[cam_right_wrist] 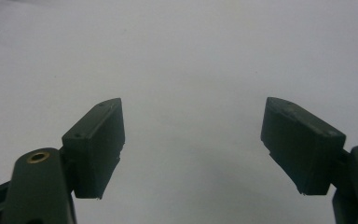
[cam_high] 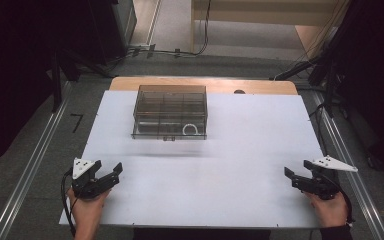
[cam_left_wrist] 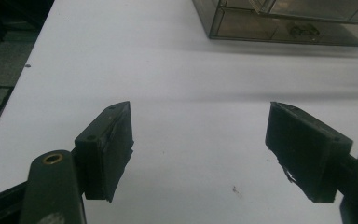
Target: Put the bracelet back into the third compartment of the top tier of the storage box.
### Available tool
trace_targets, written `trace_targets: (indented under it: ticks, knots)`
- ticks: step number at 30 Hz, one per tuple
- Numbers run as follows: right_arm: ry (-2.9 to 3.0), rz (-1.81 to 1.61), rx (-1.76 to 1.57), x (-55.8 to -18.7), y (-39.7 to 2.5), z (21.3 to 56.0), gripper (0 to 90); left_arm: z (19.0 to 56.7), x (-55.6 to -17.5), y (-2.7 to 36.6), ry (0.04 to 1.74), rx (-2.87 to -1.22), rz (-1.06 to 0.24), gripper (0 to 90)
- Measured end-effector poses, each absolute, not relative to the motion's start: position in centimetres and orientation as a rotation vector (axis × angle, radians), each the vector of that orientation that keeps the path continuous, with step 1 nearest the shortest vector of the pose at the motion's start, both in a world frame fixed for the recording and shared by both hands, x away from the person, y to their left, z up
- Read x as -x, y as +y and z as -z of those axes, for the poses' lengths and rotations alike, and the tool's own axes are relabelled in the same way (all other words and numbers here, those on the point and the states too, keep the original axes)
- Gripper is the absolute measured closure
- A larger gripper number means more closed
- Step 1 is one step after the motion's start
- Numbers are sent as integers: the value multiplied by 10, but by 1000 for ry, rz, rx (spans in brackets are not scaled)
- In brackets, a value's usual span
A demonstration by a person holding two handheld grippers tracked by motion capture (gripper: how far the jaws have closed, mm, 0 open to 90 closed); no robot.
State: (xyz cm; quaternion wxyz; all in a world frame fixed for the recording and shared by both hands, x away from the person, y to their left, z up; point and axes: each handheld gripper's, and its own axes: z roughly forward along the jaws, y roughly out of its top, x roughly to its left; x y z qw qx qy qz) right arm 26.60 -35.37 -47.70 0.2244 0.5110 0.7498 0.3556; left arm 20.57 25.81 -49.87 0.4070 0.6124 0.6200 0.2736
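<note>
Smoky translucent plastic forms the compartmented organiser box point(cam_high: 170, 112), which sits toward the far middle of the white table top point(cam_high: 240, 165), its lid down and a small latch at the front edge. A white ring-shaped item point(cam_high: 190, 129) lies inside the front right compartment; the other cells look empty from here, though the tinted walls make that uncertain.

Left gripper point(cam_high: 108, 173) rests at the near left corner of the sheet, jaws spread wide and holding nothing; its own view shows the box's front left corner ahead and well apart. Right gripper point(cam_high: 297, 176) rests at the near right edge, jaws likewise spread and empty, with bare white surface between them in its view.

Assessment: work on the box appears not yet begun. Neither tool touches it, the latch looks fastened, and the lid is closed. Both approach and opening remain to be done, as far as can be judged.
</note>
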Motion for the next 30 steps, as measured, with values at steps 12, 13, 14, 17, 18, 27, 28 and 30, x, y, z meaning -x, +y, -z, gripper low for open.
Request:
trace_targets:
  ticks: [12, 13, 14, 17, 18, 27, 28, 30]
  knots:
    - [2042, -967, -1439, -264, -362, 478, 198, 496, -203, 253, 1541, -1556, -693, 236]
    - [2040, -971, -1442, -264, -363, 478, 198, 496, -203, 253, 1539, -1553, -693, 236]
    - [2038, -969, -1447, -263, -363, 478, 198, 496, -203, 252, 1538, -1554, -694, 236]
    - [2032, -965, -1450, -263, -365, 478, 198, 495, -202, 250, 1529, -1562, -695, 236]
    - [2030, -964, -1453, -263, -366, 478, 198, 495, -202, 250, 1523, -1565, -694, 236]
    - [2017, -952, -1480, -261, -370, 480, 199, 491, -197, 241, 1487, -1588, -691, 236]
    - [2016, -953, -1481, -261, -371, 480, 198, 490, -196, 240, 1481, -1590, -692, 236]
    - [2014, -955, -1485, -261, -372, 480, 198, 488, -195, 239, 1469, -1588, -691, 236]
